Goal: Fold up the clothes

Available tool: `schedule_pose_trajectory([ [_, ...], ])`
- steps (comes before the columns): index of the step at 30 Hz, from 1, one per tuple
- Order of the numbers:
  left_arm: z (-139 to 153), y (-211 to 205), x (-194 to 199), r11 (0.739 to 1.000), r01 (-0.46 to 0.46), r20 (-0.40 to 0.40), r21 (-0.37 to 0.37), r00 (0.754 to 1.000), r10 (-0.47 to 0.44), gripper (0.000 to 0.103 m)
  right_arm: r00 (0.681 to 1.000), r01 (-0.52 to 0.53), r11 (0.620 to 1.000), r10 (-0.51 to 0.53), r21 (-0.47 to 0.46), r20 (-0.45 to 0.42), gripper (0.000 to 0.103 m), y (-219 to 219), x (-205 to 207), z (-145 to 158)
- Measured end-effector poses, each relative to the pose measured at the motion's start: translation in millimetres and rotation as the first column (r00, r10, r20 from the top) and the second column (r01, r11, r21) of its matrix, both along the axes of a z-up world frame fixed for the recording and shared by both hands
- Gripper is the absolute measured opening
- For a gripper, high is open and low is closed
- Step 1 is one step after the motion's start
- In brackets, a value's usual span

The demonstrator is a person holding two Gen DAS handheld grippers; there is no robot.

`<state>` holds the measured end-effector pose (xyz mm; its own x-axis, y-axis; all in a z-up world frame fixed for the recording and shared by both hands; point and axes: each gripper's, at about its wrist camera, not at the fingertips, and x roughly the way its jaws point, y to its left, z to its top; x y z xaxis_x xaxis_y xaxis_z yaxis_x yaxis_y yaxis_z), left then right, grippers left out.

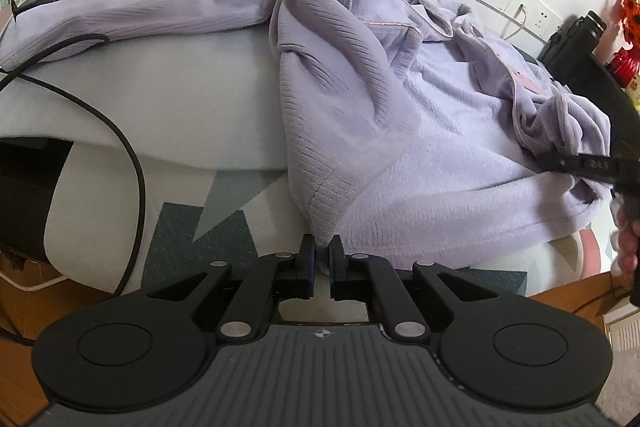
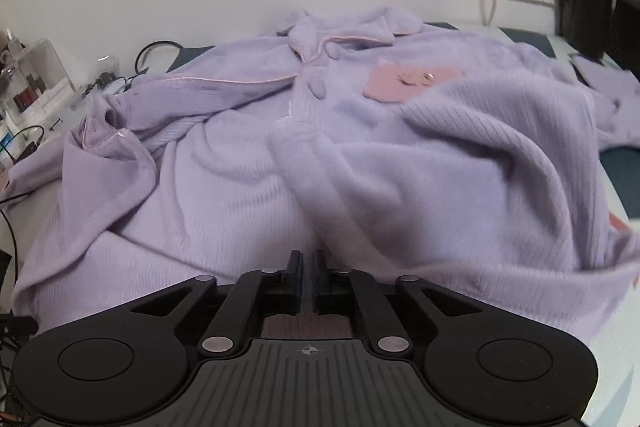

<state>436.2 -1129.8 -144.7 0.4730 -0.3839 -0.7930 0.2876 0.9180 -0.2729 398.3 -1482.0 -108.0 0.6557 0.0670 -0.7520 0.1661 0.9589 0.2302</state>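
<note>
Left wrist view: our left gripper [image 1: 320, 259] pinches the hem corner of the purple pajama top [image 1: 420, 131].
Right gripper [image 2: 308, 267]: nearly closed, gripping top's hem fold.
Top: spread over table [image 1: 168, 111].

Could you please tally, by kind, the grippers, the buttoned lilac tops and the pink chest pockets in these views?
Grippers: 2 (left gripper, right gripper)
Lilac top: 1
Pink chest pocket: 1
Total: 4
</note>
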Motion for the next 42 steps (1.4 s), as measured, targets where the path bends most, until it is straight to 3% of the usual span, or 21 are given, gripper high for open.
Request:
schedule_pose_trajectory([
  [2, -1.3, 1.6, 2.2, 1.0, -0.012, -0.006, -0.009, 1.0, 0.011, 0.007, 0.999, 0.019, 1.0, -0.02, 0.017, 0.031, 0.021, -5.4, -16.1, 3.8],
  [4, -2.2, 2.0, 4.8, 1.0, -0.023, -0.011, -0.016, 1.0, 0.023, 0.007, 0.998, 0.048, 0.999, -0.049, 0.026, 0.042, 0.025, -14.0, -30.9, 6.2],
  [10, -4.6, -1.3, 11.6, 0.999, -0.037, -0.011, -0.015, 0.999, 0.037, 0.007, 0.982, 0.186, 0.983, -0.185, -0.01, 0.042, 0.029, -49.6, -85.1, 11.2],
  [17, -5.0, -7.2, 15.5, 0.998, -0.057, -0.006, -0.004, 0.998, 0.057, 0.007, 0.913, 0.407, 0.913, -0.408, -0.045, -0.022, 0.03, -114.7, -118.2, -9.1],
  [22, -4.9, -11.0, 14.9, 0.997, -0.082, -0.007, 0.007, 0.997, 0.082, 0.007, 0.895, 0.445, 0.891, -0.446, -0.09, 0.012, 0.033, -142.3, -114.5, -13.7],
  [25, -4.3, -14.2, 14.3, 0.994, -0.11, -0.007, 0.02, 0.994, 0.11, 0.007, 0.893, 0.449, 0.891, -0.45, -0.068, 0.009, 0.033, -161.0, -105.2, -16.9],
  [30, -2.4, -21.2, 13.8, 0.981, -0.185, -0.018, 0.049, 0.982, 0.186, 0.007, 0.926, 0.375, 0.926, -0.376, -0.041, -0.022, 0.033, -183.6, -80.3, -28.4],
  [31, -2.1, -22.1, 13.5, 0.979, -0.199, -0.018, 0.052, 0.98, 0.2, 0.007, 0.931, 0.364, 0.931, -0.365, -0.038, -0.022, 0.031, -185.6, -75.7, -28.3],
  [35, -1.7, -21.8, 11.4, 0.971, -0.238, -0.021, 0.035, 0.971, 0.239, 0.007, 0.95, 0.306, 0.951, -0.308, -0.042, -0.042, 0.008, -187.7, -61.2, -25.8],
  [38, 1.4, -16.1, 5.9, 0.972, -0.234, -0.022, -0.004, 0.972, 0.234, 0.007, 0.949, 0.311, 0.949, -0.313, -0.048, -0.035, 0.004, -184.4, -64.0, -17.3],
  [42, 11.9, -3.9, -9.5, 0.984, -0.16, 0.015, -0.083, 0.987, 0.162, 0.007, 0.933, 0.361, 0.93, -0.36, -0.066, 0.021, 0.003, -171.9, -91.5, 5.1],
])
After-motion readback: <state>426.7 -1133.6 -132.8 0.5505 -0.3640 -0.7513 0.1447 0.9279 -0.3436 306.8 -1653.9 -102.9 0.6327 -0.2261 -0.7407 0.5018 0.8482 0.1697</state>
